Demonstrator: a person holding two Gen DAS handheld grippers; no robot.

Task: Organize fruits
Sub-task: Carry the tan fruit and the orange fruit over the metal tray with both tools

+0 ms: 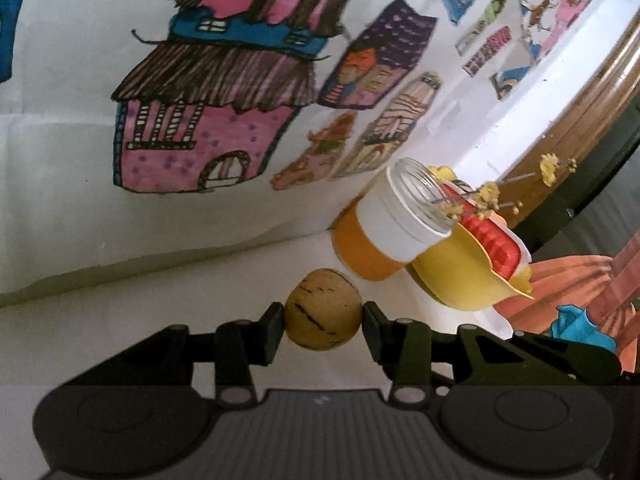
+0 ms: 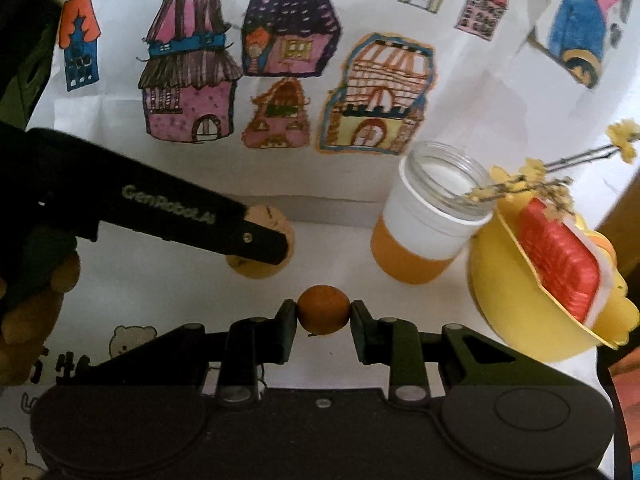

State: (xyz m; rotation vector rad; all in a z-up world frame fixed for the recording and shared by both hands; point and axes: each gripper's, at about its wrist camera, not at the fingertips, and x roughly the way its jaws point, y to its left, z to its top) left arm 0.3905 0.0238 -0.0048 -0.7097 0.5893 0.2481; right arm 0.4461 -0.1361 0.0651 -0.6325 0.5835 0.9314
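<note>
Holding a tan speckled fruit [image 1: 323,309] pinched between my left gripper [image 1: 323,320] pads, and a small orange fruit [image 2: 323,310] clamped in my right gripper [image 2: 323,314], I would keep both grips gentle. Next comes the yellow bowl [image 2: 516,320] beside the jar [image 2: 430,216]: I'd approach low, clearing the dried flowers [image 2: 532,184], one fruit at a time.

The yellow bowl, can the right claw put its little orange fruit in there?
Probably yes. The right claw grips the small orange fruit, and the yellow bowl sits close on its right with nothing between. The red slice fills part of the bowl, so space looks tight.
</note>
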